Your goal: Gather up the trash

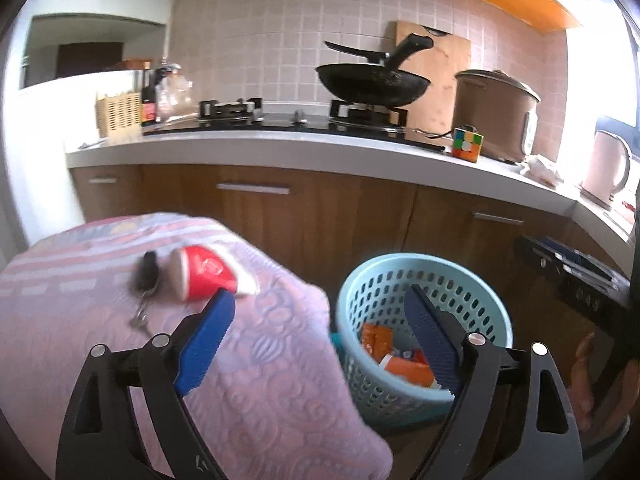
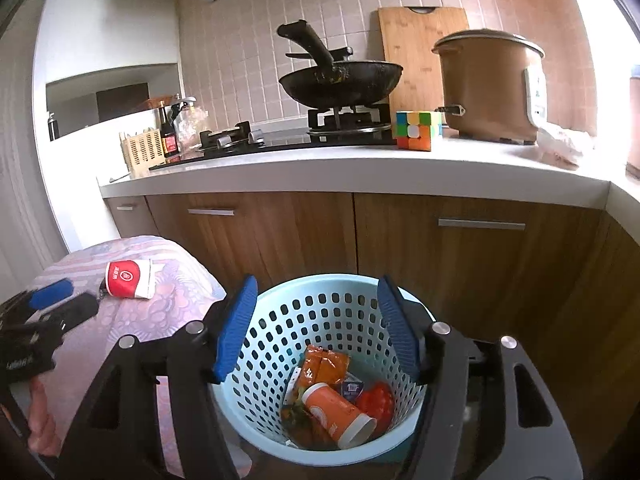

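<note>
Holding position: both hand-held grippers are over the area between the covered surface and the basket.
Left hand-held gripper [image 1: 320,332]: jaws wide apart, nothing between them; one blue pad is over the cloth, the other over the basket.
Right hand-held gripper [image 2: 316,328]: jaws apart, nothing held; it hangs above the basket.
Basket [image 2: 280,304]: light blue, perforated, standing on the floor just beside the cloth-covered surface [image 1: 240,360].
Trash in basket: an orange cup [image 2: 338,416] on its side, an orange packet [image 2: 324,366], a red piece [image 2: 378,400].
Trash still outside: a crushed red-and-white cup [image 1: 204,274] lies on the cloth, beside a black car key [image 1: 146,276].
Background: kitchen counter [image 2: 360,164] with wok [image 2: 340,80] and colour cube [image 2: 416,130].
</note>
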`<state>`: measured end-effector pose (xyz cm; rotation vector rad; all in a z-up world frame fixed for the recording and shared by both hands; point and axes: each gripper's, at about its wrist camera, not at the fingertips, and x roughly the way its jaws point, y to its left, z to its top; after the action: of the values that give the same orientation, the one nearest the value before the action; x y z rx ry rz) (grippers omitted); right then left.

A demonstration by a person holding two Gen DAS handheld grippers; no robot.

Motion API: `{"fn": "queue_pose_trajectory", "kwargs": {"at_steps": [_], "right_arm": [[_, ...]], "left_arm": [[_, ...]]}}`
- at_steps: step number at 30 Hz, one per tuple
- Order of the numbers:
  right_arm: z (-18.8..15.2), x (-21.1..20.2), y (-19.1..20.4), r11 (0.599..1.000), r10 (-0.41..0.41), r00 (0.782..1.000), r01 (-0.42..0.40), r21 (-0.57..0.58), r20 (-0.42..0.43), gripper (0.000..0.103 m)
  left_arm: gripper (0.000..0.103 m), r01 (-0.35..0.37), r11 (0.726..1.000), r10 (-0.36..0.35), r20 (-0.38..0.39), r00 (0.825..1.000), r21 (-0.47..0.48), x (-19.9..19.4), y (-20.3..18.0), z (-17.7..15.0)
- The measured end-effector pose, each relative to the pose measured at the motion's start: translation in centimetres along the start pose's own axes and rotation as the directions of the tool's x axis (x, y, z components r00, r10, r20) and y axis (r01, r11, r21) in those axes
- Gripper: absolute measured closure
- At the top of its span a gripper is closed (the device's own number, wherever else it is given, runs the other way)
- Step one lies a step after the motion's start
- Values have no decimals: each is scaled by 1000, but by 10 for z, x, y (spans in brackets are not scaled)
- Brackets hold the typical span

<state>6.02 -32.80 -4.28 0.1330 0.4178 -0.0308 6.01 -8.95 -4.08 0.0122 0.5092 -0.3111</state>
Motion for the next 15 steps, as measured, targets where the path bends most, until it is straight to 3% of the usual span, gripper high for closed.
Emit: {"fn": "queue_pose_trajectory", "kwargs": {"at_steps": [7, 15], "right_arm": [[-1, 1, 11, 998, -64, 996, 66, -25, 65, 36], [1, -3, -6, 992, -126, 988, 125, 25, 93, 33]], "left_arm": [[14, -108, 994, 108, 70, 992, 3, -13, 15, -7], [9, -168, 985, 162, 118, 980, 44, -17, 20, 0]]}}
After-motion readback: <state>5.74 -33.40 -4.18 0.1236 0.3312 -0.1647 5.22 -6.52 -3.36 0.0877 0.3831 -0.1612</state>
